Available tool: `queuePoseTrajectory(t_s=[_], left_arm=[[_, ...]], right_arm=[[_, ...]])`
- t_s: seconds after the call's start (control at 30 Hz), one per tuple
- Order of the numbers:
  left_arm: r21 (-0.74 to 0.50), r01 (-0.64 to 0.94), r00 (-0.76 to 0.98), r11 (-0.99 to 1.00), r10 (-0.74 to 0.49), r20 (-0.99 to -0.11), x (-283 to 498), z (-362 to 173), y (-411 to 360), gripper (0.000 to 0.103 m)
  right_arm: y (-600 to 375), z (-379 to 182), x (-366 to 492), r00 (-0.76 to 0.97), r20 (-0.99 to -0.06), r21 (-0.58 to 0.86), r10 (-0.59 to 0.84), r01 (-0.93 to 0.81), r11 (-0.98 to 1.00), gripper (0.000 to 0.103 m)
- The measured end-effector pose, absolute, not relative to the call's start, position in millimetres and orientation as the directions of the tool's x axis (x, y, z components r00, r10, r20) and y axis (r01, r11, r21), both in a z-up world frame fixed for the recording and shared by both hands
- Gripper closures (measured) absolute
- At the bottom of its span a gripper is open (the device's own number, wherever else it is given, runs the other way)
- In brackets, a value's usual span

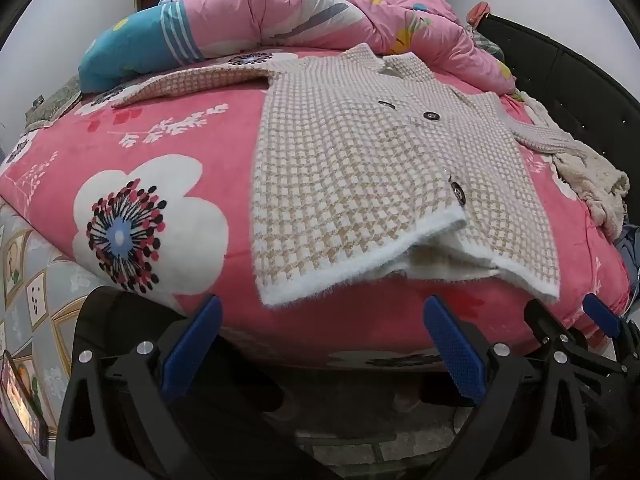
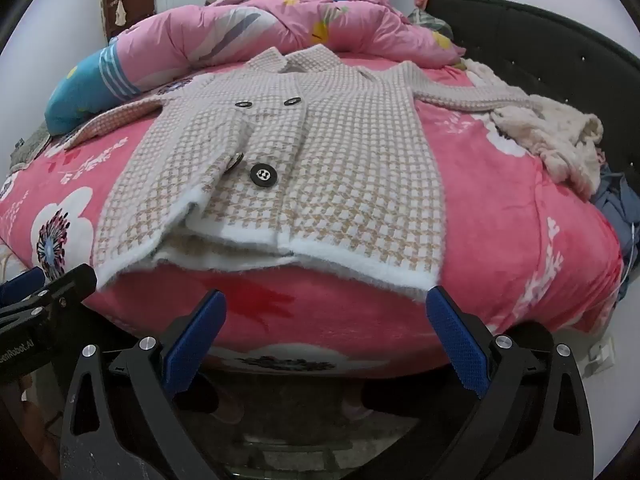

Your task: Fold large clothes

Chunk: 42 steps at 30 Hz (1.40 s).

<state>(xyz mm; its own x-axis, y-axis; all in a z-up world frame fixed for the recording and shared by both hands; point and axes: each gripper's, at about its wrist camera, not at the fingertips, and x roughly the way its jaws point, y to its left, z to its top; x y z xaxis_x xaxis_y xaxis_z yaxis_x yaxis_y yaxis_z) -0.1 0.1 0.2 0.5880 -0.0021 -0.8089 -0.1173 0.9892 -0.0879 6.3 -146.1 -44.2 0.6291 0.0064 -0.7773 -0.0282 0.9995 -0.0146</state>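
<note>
Fingers [image 1: 452,344] spread wide, empty, near coat [image 1: 360,168]

A pink quilt [image 1: 320,12] and cream fleece [image 2: 560,140] lie on the floral bedspread [image 1: 160,152].

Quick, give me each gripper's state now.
Left gripper: open, holding nothing, short of the coat hem.
Right gripper: open, holding nothing.
</note>
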Motion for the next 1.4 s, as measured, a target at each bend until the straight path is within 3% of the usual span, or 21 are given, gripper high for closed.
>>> queuePoseTrajectory(t_s=[1.4], left_arm=[[-0.086, -0.117, 0.598, 0.989, 0.002, -0.801, -1.2, 2.9, 0.2, 0.004]], right_arm=[[-141.1, -36.5, 4.3, 0.651, -0.759, -0.022, 0.002, -0.028, 0.999, 0.007]])
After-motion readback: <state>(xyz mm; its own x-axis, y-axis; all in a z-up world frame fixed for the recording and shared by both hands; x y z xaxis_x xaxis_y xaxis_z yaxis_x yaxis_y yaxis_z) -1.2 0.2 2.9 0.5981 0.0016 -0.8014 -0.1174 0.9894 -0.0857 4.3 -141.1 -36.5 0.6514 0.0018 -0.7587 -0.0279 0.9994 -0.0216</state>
